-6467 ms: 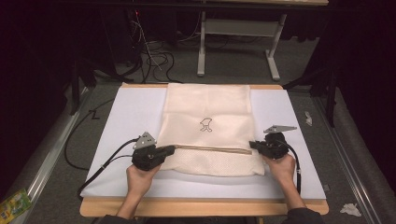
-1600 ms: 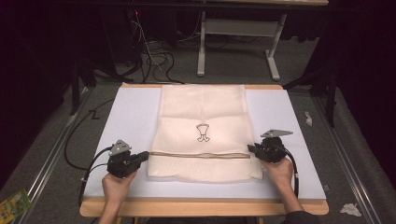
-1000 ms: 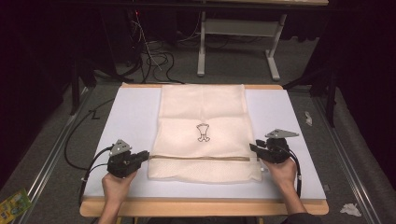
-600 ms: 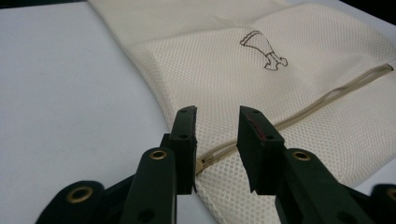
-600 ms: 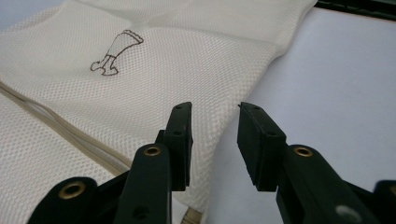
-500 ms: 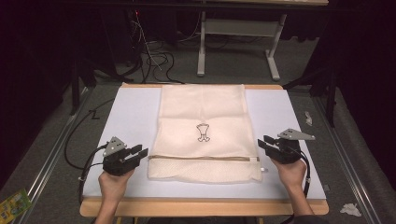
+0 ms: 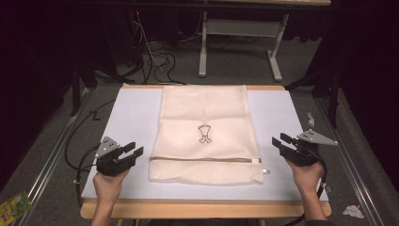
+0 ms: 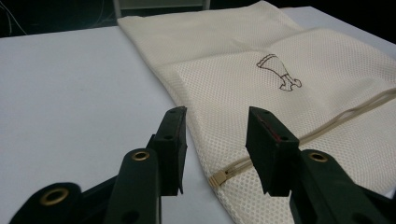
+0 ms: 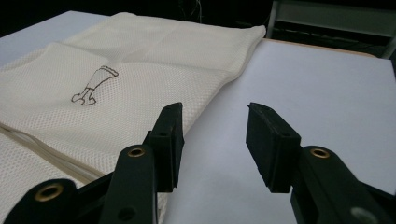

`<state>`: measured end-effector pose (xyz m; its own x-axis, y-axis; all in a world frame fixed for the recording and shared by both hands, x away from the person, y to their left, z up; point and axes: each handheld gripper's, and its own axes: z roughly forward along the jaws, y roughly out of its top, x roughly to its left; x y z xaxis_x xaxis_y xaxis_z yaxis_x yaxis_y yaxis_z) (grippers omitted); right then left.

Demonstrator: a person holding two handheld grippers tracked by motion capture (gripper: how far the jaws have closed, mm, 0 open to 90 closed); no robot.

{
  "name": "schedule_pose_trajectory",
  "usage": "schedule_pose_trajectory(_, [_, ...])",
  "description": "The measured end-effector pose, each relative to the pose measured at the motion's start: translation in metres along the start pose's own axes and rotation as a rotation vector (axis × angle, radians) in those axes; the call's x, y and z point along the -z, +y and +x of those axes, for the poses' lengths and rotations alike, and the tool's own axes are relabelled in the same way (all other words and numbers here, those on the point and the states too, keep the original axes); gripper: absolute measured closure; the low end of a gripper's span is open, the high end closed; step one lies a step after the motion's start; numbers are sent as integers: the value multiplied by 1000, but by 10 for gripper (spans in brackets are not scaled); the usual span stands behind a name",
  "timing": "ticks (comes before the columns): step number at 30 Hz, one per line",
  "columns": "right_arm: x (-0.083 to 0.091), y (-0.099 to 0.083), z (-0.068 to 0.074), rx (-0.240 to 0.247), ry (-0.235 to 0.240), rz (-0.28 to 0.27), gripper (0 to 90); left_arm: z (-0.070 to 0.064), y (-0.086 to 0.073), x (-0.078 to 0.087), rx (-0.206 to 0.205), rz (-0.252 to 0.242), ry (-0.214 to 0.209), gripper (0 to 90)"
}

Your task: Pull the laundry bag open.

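Observation:
A cream mesh bag [image 7: 204, 134] lies flat in the middle of the white mat [image 7: 131, 113], with a small dark printed figure [image 7: 203, 133] and a zipper seam [image 7: 202, 160] across its near part. My left gripper [image 7: 134, 153] sits open just off the bag's left edge, touching nothing. In the left gripper view the bag [image 8: 261, 84] and its zipper end [image 8: 224, 175] lie past the spread jaws of the left gripper [image 8: 215, 135]. My right gripper [image 7: 278, 141] is open, a little off the bag's right edge. Its own view has the right gripper [image 9: 212, 126] over bare mat, bag [image 9: 140, 79] to the left.
The mat covers a wooden table whose front edge [image 7: 202, 209] faces the person. Beyond the table are floor cables [image 7: 155, 56] and a metal desk frame [image 7: 202, 52]. A green packet [image 7: 14, 205] and crumpled paper [image 7: 353, 211] lie on the floor.
Both grippers drew the bag's zipper end toward the person, then let go, opened and moved outward off its side edges. The bag now lies still and flat.

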<state>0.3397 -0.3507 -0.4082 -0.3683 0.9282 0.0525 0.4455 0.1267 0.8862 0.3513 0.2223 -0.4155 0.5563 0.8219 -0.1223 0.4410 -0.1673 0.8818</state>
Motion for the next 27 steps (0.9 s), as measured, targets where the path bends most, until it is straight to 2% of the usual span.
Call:
schedule_pose_trajectory(17, [18,-10,-23,-46,-47,-41,539,16,-3,9,36,-24,54,542])
schedule_pose_trajectory(27, [21,-19,-36,-116,-65,-34,501,24,-6,6,59,-23,82,517])
